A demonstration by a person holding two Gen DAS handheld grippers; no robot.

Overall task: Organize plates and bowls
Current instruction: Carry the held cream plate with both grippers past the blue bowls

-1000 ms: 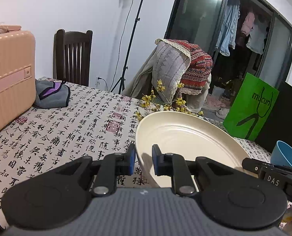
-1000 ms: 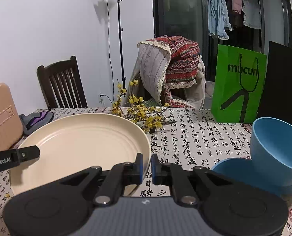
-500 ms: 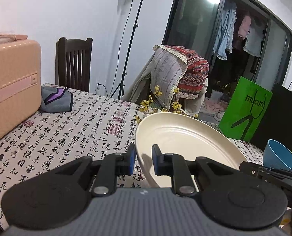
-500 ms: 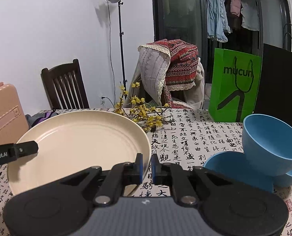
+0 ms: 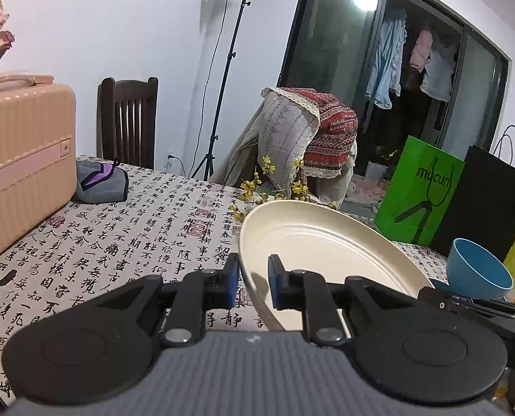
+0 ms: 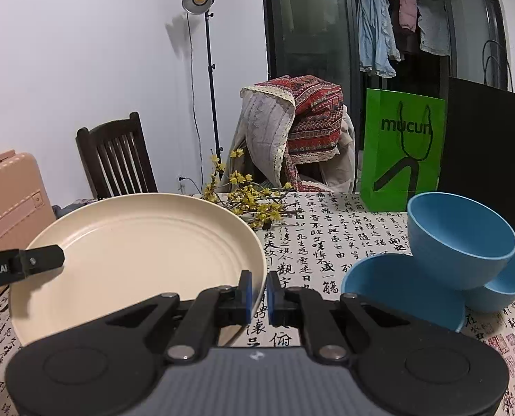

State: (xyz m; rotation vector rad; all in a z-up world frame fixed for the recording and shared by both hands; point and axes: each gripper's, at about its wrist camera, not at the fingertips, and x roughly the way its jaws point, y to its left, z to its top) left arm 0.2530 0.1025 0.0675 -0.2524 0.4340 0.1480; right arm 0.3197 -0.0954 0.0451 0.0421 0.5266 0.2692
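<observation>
Both claws grip one cream plate (image 5: 326,242), held tilted above the desk (image 5: 118,235). Left claw (image 5: 254,279): narrow, blue pads pinch the plate's left rim. Right claw (image 6: 259,293): nearly closed, pads clamp the plate's right rim at about 4 o'clock of the plate in the right wrist view. The left claw's black tip also shows at 9 o'clock in the right wrist view, over the plate's left edge; the right claw's body shows at 4 o'clock in the left wrist view.

Blue bowls (image 6: 458,239) sit at 3 o'clock of the right wrist view, on the desk: one tilted on top, resting on two others, one low in front (image 6: 396,287), one behind right (image 6: 506,287). Bowls are just beside the plate's right rim, apart from it.

Desk has a cloth with black calligraphy. Yellow flowers (image 6: 254,197) lie at 12 o'clock beyond the plate. Pink suitcase (image 5: 21,159) at 9 o'clock in the left wrist view, grey pouch (image 5: 101,182) just beside it. Green bag (image 6: 401,149) at 1 o'clock, black bag (image 6: 486,145) beside it. Wooden chair (image 5: 129,121) and lamp stand (image 5: 222,79) behind the desk; draped chair (image 6: 292,128) at 12 o'clock.
</observation>
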